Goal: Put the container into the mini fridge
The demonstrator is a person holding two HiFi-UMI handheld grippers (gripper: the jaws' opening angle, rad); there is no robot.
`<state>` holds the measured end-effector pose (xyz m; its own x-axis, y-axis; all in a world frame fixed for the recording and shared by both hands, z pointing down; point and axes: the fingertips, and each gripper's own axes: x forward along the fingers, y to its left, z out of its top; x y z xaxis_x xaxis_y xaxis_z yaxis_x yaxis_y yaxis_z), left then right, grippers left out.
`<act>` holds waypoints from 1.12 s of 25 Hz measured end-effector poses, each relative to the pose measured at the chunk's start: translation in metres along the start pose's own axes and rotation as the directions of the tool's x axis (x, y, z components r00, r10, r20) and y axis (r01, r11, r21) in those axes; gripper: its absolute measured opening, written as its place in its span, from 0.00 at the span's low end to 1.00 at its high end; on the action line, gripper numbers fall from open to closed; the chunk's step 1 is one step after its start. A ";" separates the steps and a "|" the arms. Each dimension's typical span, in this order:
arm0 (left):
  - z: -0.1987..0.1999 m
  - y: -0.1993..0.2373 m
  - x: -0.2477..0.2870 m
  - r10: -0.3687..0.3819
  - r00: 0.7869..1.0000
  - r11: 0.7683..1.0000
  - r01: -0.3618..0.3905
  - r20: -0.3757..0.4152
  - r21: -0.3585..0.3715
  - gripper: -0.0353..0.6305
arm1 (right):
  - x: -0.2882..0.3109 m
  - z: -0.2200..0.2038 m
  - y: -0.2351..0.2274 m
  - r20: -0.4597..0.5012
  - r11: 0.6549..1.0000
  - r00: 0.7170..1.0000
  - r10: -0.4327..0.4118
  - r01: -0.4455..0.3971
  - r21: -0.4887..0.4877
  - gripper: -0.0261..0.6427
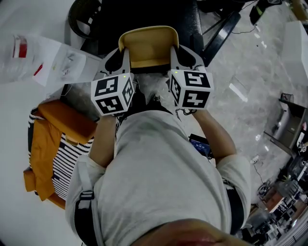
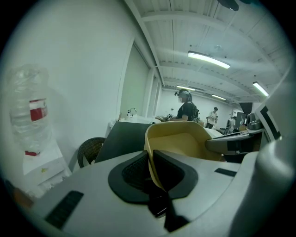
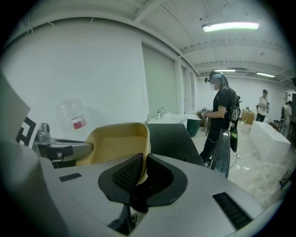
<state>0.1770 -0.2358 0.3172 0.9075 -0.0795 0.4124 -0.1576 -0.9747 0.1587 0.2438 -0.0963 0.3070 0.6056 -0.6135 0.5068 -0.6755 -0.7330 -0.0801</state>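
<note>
Container (image 1: 148, 45): pale yellow, open-topped, held off the ground in front of the person's torso and spanning the gap between both tools. Left gripper (image 1: 120, 56) pinches the container's left wall. Right gripper (image 1: 179, 54) pinches its right wall. In each gripper view the two black pads are pressed onto the thin yellow wall, one pad inside the container and one outside.

Surrounding items:
- Dark box-shaped unit (image 1: 154, 14), directly beyond the container's far edge, with its flat top facing the head view. Whether a door stands open cannot be made out.
- Dark woven basket (image 1: 83, 18), round, just left of the unit on the floor.
- Clear bottle (image 1: 19, 50) with a red label, lying against white sheet material at the far left, well apart from the container.
- Orange seat (image 1: 60, 122) with black-and-white striped cloth, near the person's left elbow.
- Black stand legs (image 1: 221, 33), running diagonally to the right of the unit.

Clearances: the container's far rim lies near the unit's near edge. The basket and the seat bound the left side. Open floor extends on the right.

Surface and room: floor (image 1: 250, 96) is pale grey with marbled veining. A white wall (image 2: 83, 69) runs along the left. Strip lights (image 3: 230, 26) are mounted on a white ceiling. A second person (image 3: 223, 115) stands farther back in the room, with other figures beyond.
</note>
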 end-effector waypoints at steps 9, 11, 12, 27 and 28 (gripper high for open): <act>-0.013 -0.028 -0.022 0.001 1.000 1.000 -0.001 0.009 0.009 0.11 | -0.036 -0.021 -0.008 0.016 1.000 1.000 0.010 -0.009 -0.018 0.12; -0.016 -0.033 -0.027 -0.001 1.000 1.000 0.001 0.008 0.014 0.11 | -0.043 -0.026 -0.008 0.017 1.000 1.000 0.007 -0.007 -0.016 0.12; -0.018 -0.034 -0.029 -0.003 1.000 1.000 0.003 0.007 0.016 0.11 | -0.047 -0.028 -0.007 0.017 1.000 1.000 0.006 -0.006 -0.014 0.12; -0.055 -0.017 -0.085 -0.057 0.998 0.998 0.058 -0.036 0.032 0.11 | -0.085 -0.069 0.045 -0.004 0.999 0.999 -0.037 0.037 0.010 0.12; -0.059 -0.013 -0.091 -0.061 0.997 0.998 0.062 -0.039 0.033 0.11 | -0.089 -0.074 0.052 -0.006 0.999 0.999 -0.041 0.041 0.012 0.12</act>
<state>0.0734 -0.2031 0.3301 0.8997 -0.0119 0.4363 -0.0879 -0.9841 0.1543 0.1240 -0.0584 0.3210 0.6302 -0.5815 0.5146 -0.6451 -0.7609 -0.0698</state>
